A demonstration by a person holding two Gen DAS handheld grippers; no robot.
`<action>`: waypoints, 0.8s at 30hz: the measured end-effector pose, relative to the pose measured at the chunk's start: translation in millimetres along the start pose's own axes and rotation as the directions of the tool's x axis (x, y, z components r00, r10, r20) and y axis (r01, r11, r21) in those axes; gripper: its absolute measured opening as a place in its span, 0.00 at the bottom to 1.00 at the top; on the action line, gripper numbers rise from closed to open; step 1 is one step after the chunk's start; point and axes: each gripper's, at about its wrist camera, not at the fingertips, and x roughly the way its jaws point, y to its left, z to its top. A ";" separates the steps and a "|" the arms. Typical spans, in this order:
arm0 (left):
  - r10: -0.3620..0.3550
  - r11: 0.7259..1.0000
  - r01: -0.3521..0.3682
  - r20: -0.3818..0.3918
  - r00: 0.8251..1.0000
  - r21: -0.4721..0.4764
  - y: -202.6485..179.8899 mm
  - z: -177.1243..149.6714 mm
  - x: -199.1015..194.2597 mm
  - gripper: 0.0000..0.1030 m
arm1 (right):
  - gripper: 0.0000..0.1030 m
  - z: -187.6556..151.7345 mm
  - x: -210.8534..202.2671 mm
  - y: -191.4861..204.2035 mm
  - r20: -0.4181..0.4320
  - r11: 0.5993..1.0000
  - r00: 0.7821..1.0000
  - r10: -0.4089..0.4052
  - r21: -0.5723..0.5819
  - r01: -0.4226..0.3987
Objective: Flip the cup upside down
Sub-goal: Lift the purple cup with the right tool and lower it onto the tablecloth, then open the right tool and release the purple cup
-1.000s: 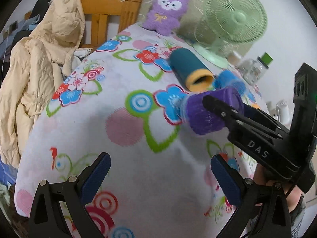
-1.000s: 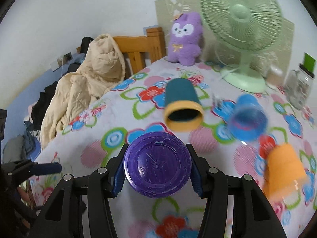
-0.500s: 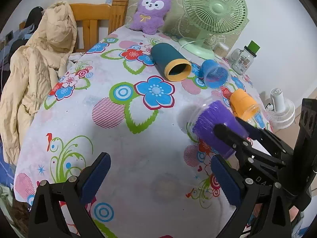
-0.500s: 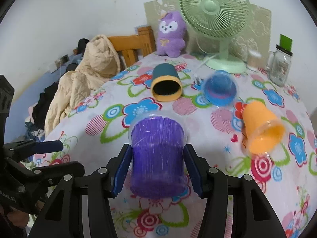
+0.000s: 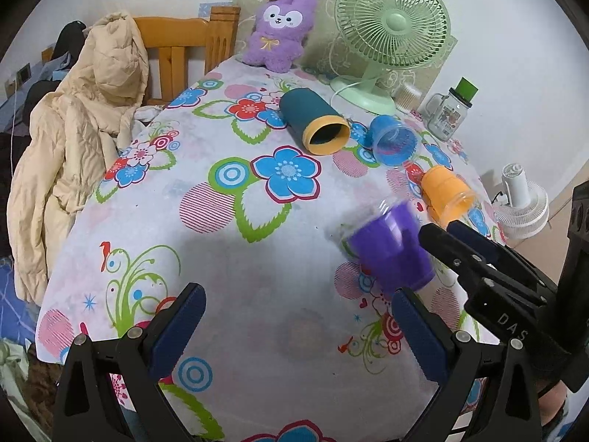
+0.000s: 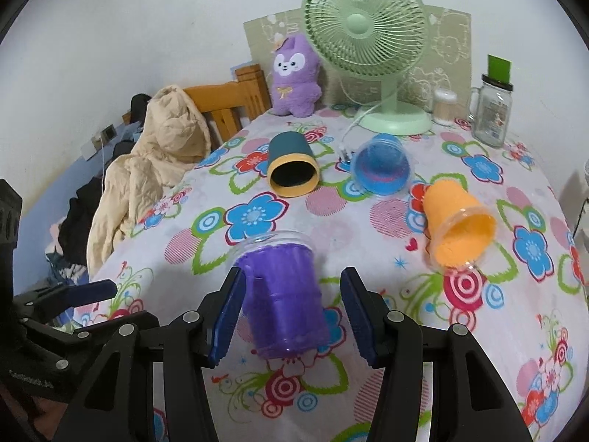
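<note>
- purple cup (image 6: pixel 285 300): plastic, ribbed, with a clear rim; lies between the pads of the right gripper (image 6: pixel 291 316), rim pointing away toward the far side and tilted down to the cloth, base nearer the camera. blurred in the left wrist view, so whether the rim already rests flat cannot be told.
- right gripper: jaws spread wider than the cup; left pad about touching the cup wall, right pad clearly apart from it. reads as open, cup released or nearly so.
- left gripper (image 5: pixel 294 326): jaws wide apart, holding nothing, hovering over the near edge of the bench (image 5: pixel 206 258), to the left of the cup.
- step in hand (judgement): end of the flip, cup being let down mouth-first onto the floral cloth.
- next move (judgement): if the cup settles on its rim, draw the right gripper straight back without brushing the wall; if it rolls onto its side, regrip and tip it further.
- risk (judgement): light cup on soft cloth, may topple.
- other stock, on their sides, well apart from the purple one: teal cup (image 6: pixel 292 167), blue cup (image 6: pixel 383 169), orange cup (image 6: pixel 456 224).
- far edge: green fan (image 6: pixel 368 37), purple plush toy (image 6: pixel 294 77), glass jar (image 6: pixel 491 110).
</note>
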 end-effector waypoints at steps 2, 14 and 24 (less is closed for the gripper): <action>-0.001 1.000 0.001 0.001 1.000 0.004 -1.9 -1.0 -1.1 0.99 | 0.55 -2.3 -4.2 -0.8 -0.003 1.000 1.000 -0.003 0.001 0.003; -0.017 0.999 0.017 -0.012 1.000 0.043 -23.7 -7.9 -1.6 0.99 | 0.79 -11.2 -24.2 -7.8 0.018 0.997 0.997 -0.073 -0.016 0.073; -0.011 0.998 0.013 -0.024 1.000 0.066 -48.0 -8.0 8.8 0.99 | 0.85 -18.5 -33.2 -35.8 0.020 0.993 0.993 -0.121 0.016 0.120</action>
